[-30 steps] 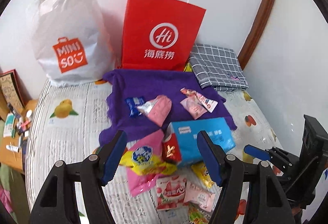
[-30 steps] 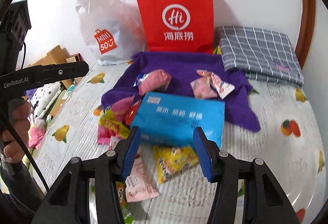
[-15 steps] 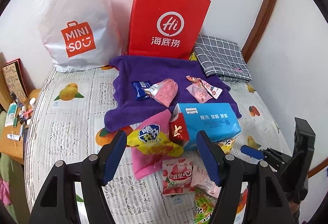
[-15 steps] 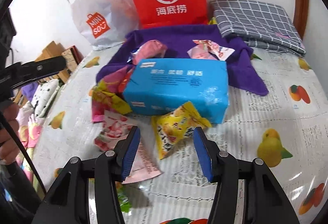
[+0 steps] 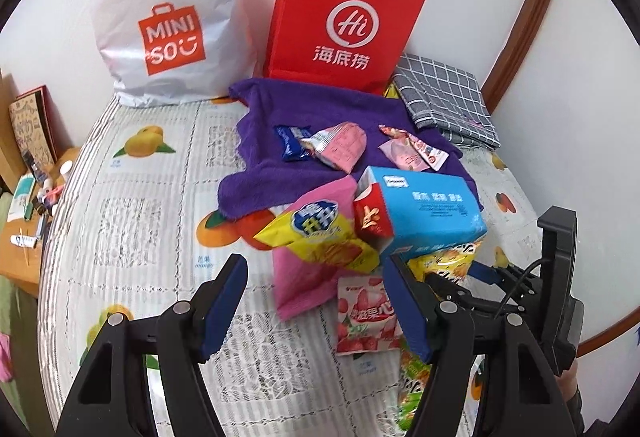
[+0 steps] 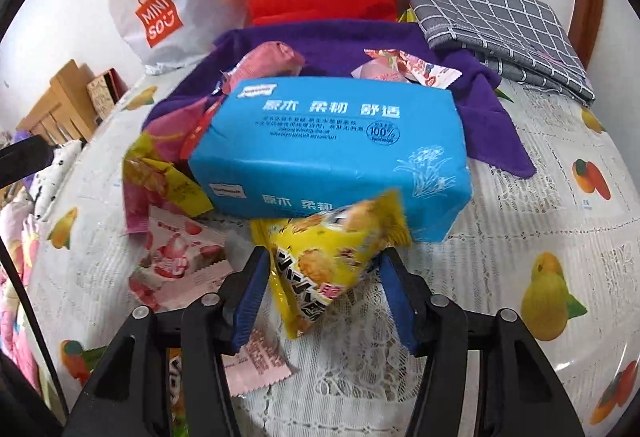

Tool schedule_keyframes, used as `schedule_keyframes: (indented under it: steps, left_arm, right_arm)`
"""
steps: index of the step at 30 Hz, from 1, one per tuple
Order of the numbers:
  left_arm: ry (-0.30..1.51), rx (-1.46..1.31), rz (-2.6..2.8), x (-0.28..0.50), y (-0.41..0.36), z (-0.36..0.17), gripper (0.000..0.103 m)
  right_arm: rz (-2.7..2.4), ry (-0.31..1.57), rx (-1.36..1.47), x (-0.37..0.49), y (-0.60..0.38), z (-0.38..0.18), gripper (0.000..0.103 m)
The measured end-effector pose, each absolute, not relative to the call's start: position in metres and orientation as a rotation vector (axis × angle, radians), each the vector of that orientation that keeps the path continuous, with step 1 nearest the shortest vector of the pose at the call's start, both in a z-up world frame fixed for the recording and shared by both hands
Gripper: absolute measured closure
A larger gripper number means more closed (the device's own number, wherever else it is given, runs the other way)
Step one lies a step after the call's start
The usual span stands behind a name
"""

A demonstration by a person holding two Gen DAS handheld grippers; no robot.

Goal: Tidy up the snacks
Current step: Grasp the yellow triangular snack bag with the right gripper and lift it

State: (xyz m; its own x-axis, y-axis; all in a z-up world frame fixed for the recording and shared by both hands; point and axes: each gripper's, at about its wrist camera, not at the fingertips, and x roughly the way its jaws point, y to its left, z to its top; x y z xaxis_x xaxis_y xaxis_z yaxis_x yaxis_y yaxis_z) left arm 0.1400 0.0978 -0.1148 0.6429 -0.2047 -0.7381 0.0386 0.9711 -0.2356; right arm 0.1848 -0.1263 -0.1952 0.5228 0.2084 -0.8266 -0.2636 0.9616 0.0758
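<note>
A heap of snack packets lies on a fruit-print bed cover around a blue tissue pack (image 6: 332, 153). My right gripper (image 6: 324, 289) hangs low over a yellow snack packet (image 6: 328, 261). The packet sits between its blue fingers, the jaws are opening, and the pads are not pressing it. My left gripper (image 5: 314, 303) is open just above a pink packet (image 5: 304, 285) and a strawberry sweet packet (image 5: 364, 313). A yellow crisp packet (image 5: 316, 237) and a red packet (image 5: 370, 217) lean on the tissue pack (image 5: 424, 213). In the left wrist view the right gripper (image 5: 472, 273) reaches in from the right.
A purple towel (image 5: 280, 173) holding a few small packets lies behind the heap. A red paper bag (image 5: 344, 25) and a white plastic bag (image 5: 168, 21) stand against the wall. A grey checked cloth (image 5: 444, 97) is folded at the back right. A wooden shelf (image 5: 24, 237) borders the bed's left edge.
Both grippers have sunk toward the heap. The right gripper's fingers now flank the yellow snack packet and stand wider apart. The left gripper's opening looks unchanged.
</note>
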Motion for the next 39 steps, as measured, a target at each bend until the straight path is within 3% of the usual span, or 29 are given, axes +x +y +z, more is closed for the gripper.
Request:
schedule_keyframes:
  steps: [6, 39]
  left_arm:
    - [0.882, -0.226, -0.145, 0.143, 0.102, -0.127, 0.036]
    - [0.941, -0.193, -0.151, 0.142, 0.08, -0.146, 0.036]
  right_arm:
    - [0.275, 0.98, -0.063, 0.19, -0.123, -0.2, 0.041]
    - [0.306, 0.895, 0.009, 0.161, -0.172, -0.162, 0.046]
